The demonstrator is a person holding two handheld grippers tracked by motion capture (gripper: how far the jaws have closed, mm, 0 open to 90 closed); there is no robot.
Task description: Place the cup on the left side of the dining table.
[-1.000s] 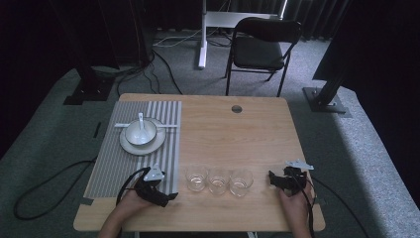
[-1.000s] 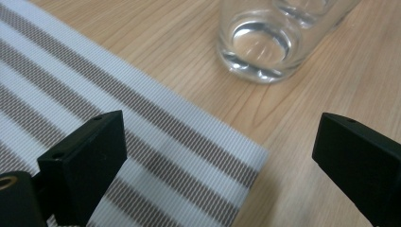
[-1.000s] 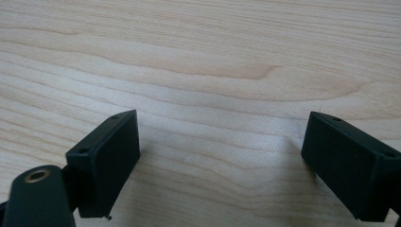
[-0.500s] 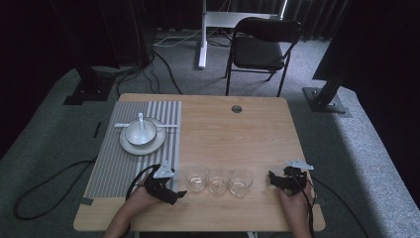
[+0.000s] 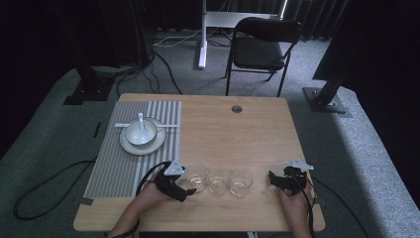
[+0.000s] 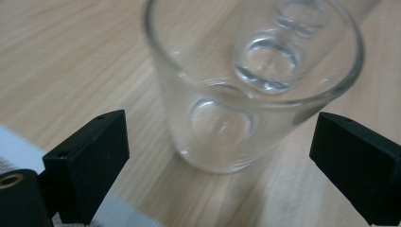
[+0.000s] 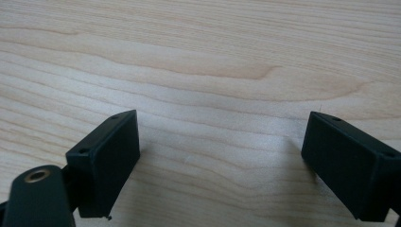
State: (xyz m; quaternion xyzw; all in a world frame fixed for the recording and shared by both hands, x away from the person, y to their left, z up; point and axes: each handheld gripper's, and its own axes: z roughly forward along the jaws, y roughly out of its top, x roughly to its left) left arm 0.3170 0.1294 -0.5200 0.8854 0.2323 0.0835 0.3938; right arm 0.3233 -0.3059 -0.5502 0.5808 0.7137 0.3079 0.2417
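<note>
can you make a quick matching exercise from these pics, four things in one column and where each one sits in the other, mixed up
Things:
1. bowl
2. left tool
3. right tool
4. folding chair

Places:
A. on the carpet beyond the table's far edge
B. on the plate on the striped mat
C. open, jaws either side of the leftmost glass
D. open over bare wood, to the right of the three glasses

Pairs: 1-B, 2-C, 3-D, 4-A

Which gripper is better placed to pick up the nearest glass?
Left. The left gripper has its open jaws either side of the leftmost glass; the right gripper sits open over bare table.
</note>
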